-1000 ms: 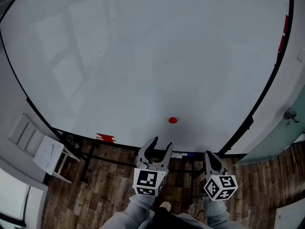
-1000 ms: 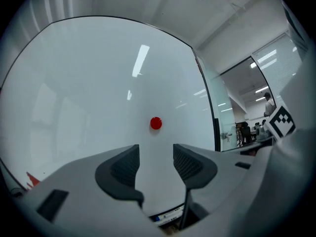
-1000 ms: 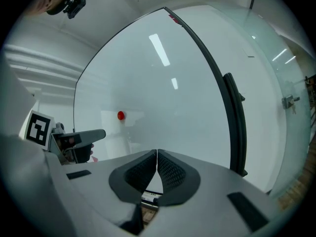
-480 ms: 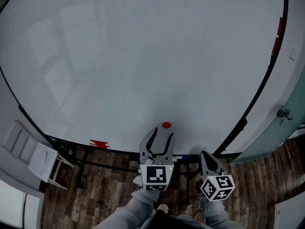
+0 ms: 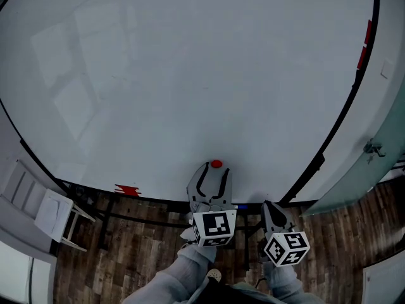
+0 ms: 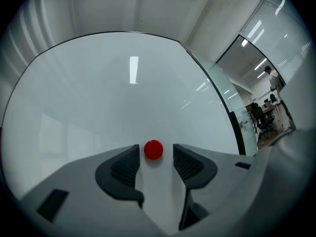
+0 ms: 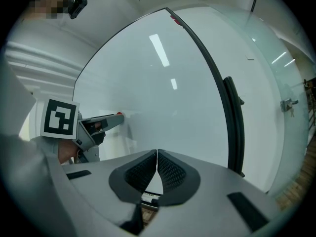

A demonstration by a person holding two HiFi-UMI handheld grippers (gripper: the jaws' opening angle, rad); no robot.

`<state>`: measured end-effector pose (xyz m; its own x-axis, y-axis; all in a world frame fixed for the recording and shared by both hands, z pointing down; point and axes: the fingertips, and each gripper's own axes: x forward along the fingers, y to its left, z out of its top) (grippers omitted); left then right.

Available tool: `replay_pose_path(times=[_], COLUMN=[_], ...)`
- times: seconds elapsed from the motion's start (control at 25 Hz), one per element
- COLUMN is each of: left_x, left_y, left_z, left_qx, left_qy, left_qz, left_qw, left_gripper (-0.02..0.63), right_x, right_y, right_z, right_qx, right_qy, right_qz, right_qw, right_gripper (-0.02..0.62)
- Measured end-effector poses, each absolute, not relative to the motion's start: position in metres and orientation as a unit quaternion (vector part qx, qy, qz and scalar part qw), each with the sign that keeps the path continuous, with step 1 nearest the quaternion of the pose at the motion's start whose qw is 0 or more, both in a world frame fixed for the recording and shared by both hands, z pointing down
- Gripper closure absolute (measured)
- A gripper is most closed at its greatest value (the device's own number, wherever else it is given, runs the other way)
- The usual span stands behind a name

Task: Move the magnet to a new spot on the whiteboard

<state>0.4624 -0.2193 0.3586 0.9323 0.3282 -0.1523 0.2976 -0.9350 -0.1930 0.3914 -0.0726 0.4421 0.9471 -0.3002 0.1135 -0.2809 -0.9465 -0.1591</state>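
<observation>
A small round red magnet (image 5: 217,164) sticks low on the big whiteboard (image 5: 190,75). My left gripper (image 5: 214,171) is open, its tips right at the magnet. In the left gripper view the magnet (image 6: 153,149) sits between the two dark pads (image 6: 127,166) with a gap on each side. My right gripper (image 5: 270,213) hangs lower, to the right, near the board's bottom edge; its jaws (image 7: 157,155) are shut with nothing between them. From the right gripper view I see the left gripper (image 7: 120,116) against the board.
Red markers (image 5: 365,43) are clipped at the board's right frame. A red patch (image 5: 127,189) lies on the bottom rail. A white chair (image 5: 54,214) stands on the wood floor at lower left. A glass partition (image 5: 380,151) is to the right.
My left gripper has moved up from below the board's edge until its open jaws straddle the red magnet. The right gripper has barely shifted.
</observation>
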Motion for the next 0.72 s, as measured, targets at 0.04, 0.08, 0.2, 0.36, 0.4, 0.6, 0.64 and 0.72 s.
replay_pose_path(times=[0.04,0.08,0.2,0.36,0.4,0.6,0.64,0.72], left_x=[0.4631,0.4641,0.4683,0.4701,0.4698,0.4691,0.4691,0.4693], left_y=[-0.2197,-0.2205,-0.2225,-0.2254,-0.2258,-0.2228,-0.2217,-0.2221], left_z=[0.3581,0.3575,0.3558,0.3557,0.3556,0.3562,0.3567,0.3572], left_qx=[-0.979,-0.980,-0.982,-0.982,-0.983,-0.983,-0.983,-0.983], left_qy=[-0.157,-0.154,-0.142,-0.118,-0.116,-0.113,-0.114,-0.117], left_qz=[0.092,0.092,0.088,0.087,0.086,0.080,0.080,0.080], left_qw=[0.086,0.087,0.090,0.115,0.115,0.121,0.122,0.118], left_gripper=[0.399,0.400,0.403,0.442,0.442,0.460,0.482,0.482], right_x=[0.3912,0.3911,0.3906,0.3908,0.3905,0.3910,0.3910,0.3902], right_y=[-0.0717,-0.0713,-0.0716,-0.0725,-0.0734,-0.0750,-0.0741,-0.0723], right_z=[0.4428,0.4433,0.4453,0.4487,0.4488,0.4471,0.4471,0.4478], right_qx=[-0.984,-0.984,-0.984,-0.983,-0.983,-0.982,-0.983,-0.983], right_qy=[0.147,0.147,0.148,0.148,0.149,0.154,0.153,0.151], right_qz=[-0.069,-0.070,-0.073,-0.077,-0.078,-0.075,-0.075,-0.076], right_qw=[0.071,0.071,0.071,0.074,0.074,0.073,0.074,0.074], right_gripper=[0.568,0.566,0.568,0.566,0.568,0.568,0.566,0.568])
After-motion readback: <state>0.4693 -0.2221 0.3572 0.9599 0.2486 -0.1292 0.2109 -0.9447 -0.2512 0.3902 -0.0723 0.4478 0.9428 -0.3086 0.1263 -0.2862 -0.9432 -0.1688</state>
